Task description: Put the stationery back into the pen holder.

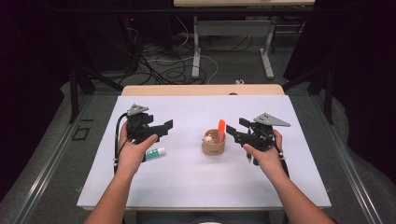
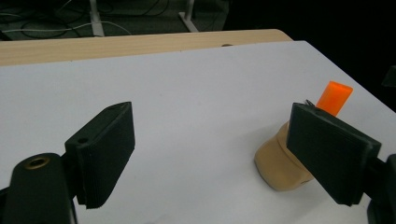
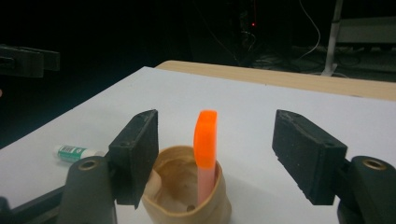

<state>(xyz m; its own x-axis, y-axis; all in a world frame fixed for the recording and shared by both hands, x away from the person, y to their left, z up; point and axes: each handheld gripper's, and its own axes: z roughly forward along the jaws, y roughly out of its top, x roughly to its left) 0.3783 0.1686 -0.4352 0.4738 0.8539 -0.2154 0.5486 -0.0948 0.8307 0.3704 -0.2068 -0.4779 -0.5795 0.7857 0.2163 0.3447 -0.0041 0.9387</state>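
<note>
A tan cup stands in the middle of the white table. An orange stick stands upright in it, beside a small pale object. My right gripper hovers just right of the cup, open. In the right gripper view the stick and the cup lie ahead of my right gripper, and neither pad touches them. My left gripper is held above the table's left side, open and empty. In the left gripper view the cup and the stick sit far right, behind the right jaw of my left gripper.
A small white and green tube lies flat on the table under my left hand, seen also in the right gripper view as the tube. A wooden strip borders the table's far edge. Desk legs and cables lie on the floor beyond.
</note>
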